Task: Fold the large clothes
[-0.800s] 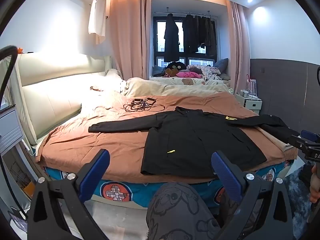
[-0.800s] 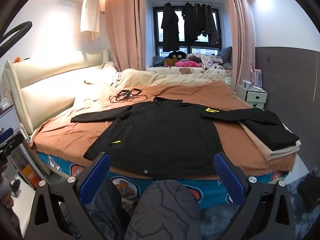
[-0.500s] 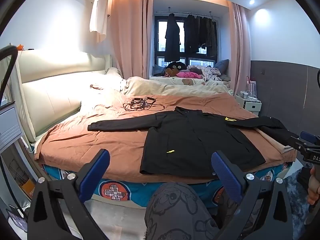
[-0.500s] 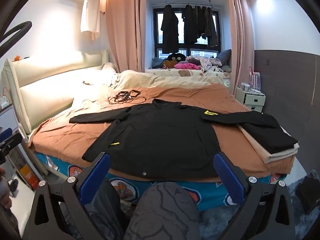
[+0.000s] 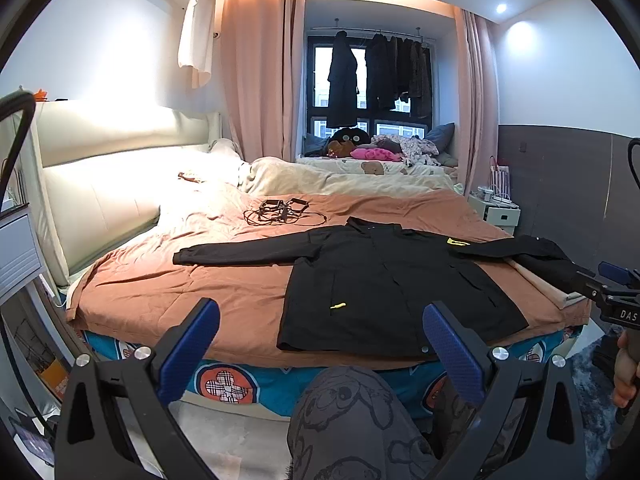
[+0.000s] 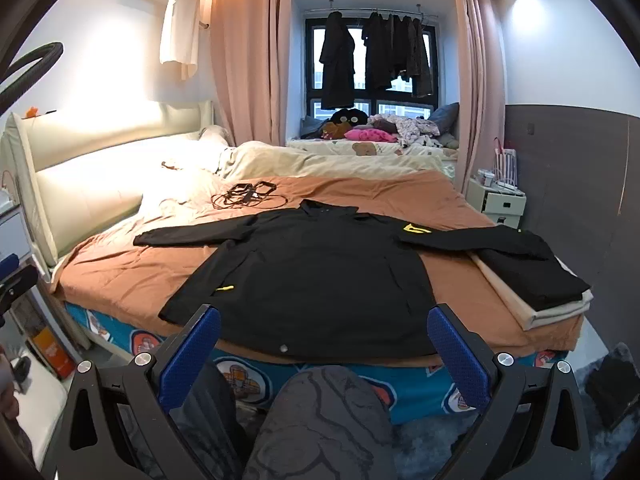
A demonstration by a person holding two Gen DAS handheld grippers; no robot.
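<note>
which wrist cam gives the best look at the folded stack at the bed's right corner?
Right wrist. It shows the whole folded stack: a black garment on a beige one, with the black jacket sleeve reaching onto it. In the left wrist view the stack sits at the frame edge, partly hidden behind the right tool.

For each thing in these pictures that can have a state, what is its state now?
black jacket: spread flat on the bed, sleeves out, unfolded.
folded black garment: folded, on a beige folded cloth at the bed's right edge.
cables: tangled, lying on the bed beyond the jacket.
curtains: drawn aside.
left gripper: fingers wide apart, empty.
right gripper: fingers wide apart, empty.
</note>
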